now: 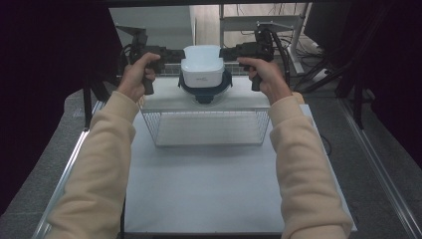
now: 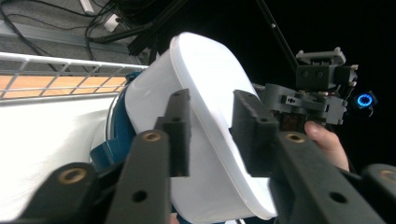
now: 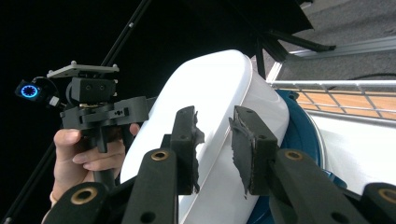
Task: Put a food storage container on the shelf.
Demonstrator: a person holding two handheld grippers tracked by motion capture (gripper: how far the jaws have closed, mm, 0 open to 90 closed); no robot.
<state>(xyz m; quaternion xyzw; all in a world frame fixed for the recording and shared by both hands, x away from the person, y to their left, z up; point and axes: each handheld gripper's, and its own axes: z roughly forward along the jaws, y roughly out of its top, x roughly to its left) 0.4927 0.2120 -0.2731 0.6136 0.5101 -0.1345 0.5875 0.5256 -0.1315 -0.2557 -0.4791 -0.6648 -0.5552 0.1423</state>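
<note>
Atop the wire basket (image 1: pixel 206 127) sits a white tub (image 1: pixel 201 69) in a blue bowl (image 1: pixel 205 89). Left gripper (image 1: pixel 171 56) and right gripper (image 1: pixel 229 52) flank it, jaws parted, apparently not pressing.

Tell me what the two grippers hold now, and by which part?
Nothing seems held: the left gripper and right gripper have open jaws around opposite edges of the white tub, resting on the blue bowl.

Wire basket (image 1: pixel 209 130) – white table (image 1: pixel 209 189)
</note>
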